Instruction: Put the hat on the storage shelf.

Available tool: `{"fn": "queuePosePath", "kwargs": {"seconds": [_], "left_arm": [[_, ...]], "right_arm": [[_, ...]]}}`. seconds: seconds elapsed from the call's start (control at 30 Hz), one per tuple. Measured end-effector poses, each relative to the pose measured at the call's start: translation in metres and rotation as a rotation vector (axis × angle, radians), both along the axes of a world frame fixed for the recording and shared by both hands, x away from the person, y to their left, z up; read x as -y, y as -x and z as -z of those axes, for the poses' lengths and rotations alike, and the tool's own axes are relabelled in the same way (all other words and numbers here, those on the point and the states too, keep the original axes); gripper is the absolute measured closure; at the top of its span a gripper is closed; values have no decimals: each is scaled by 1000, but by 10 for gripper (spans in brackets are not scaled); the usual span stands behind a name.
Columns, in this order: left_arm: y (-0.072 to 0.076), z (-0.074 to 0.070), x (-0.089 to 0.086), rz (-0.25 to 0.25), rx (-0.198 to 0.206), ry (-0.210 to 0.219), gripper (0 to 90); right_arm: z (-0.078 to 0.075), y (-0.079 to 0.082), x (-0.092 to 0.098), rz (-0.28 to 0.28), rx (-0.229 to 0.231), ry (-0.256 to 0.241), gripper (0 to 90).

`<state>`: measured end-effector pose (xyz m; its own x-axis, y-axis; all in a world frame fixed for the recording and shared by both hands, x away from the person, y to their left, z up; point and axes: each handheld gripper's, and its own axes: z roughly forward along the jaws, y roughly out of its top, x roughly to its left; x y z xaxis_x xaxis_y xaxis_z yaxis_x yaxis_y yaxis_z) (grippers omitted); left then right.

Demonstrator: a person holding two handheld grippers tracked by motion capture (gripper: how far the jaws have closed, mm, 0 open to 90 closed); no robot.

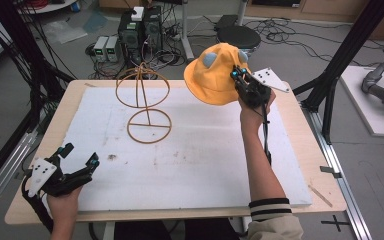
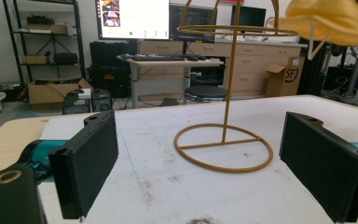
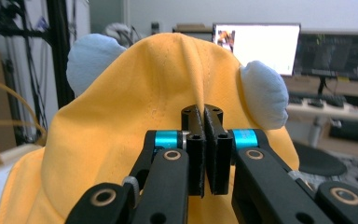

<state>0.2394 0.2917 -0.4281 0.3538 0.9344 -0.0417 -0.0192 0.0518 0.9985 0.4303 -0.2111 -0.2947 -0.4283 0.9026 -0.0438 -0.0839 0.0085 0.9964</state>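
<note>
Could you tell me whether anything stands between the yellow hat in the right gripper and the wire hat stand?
Nothing visible does. The right gripper holds the yellow hat in the air just right of the wire stand, with only open space between them. The left gripper rests open at the near left corner, well clear of that path.

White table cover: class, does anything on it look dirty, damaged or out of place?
Yes. The white cover carries dark smudges, one near its left front and fainter streaks mid-board. The gold wire stand is upright, and the yellow hat hangs pinched in the right tool.
</note>
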Motion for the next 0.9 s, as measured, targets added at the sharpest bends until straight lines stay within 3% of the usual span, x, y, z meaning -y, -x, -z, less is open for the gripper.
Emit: {"fn": "queuePosePath", "kwargs": {"seconds": [0.23,0.37,0.73,0.9], "left_arm": [[0,-1,3,15,4,-1,123],[1,-2,3,18,12,-5,123],[5,-4,-3,0,24,13,123],[10,-4,-5,-9,33,9,127]], "right_arm": [[-37,10,-30,-40,68,-15,887],[-47,11,-47,-70,82,-16,887],[-61,12,-96,-129,82,-12,887],[-62,9,-127,-161,67,-3,888]]}}
